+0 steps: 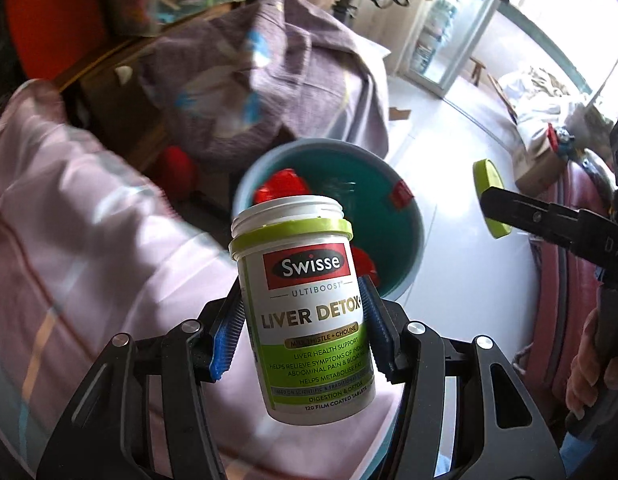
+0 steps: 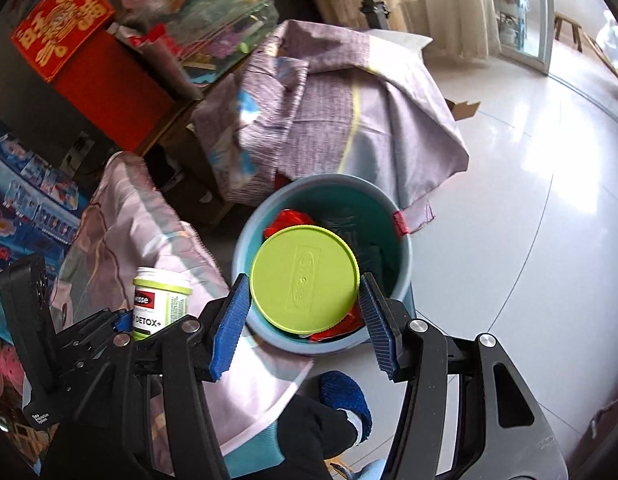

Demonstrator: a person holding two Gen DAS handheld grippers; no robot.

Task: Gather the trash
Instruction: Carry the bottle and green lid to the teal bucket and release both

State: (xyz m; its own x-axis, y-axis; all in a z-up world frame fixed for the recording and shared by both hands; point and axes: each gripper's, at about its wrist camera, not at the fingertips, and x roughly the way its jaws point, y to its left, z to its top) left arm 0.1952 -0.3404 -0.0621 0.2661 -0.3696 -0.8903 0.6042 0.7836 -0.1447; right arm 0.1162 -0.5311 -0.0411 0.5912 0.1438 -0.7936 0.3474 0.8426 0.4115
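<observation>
Left tool (image 1: 303, 312) clamping lidless white Swisse bottle (image 1: 305, 304), right tool (image 2: 305, 312) pinching round lime-green lid (image 2: 304, 279) above teal bucket (image 2: 245, 248) holding red wrappers (image 2: 287, 218), lilac woven cloth (image 2: 329, 112) draped behind, glossy white tile floor (image 2: 509, 220)

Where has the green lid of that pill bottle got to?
The lid is clamped in the right gripper, held above the blue bin, to the right of the open bottle in the left gripper.

Lid (image 2: 305, 279) hides much of the bin's (image 2: 245, 240) contents.
</observation>
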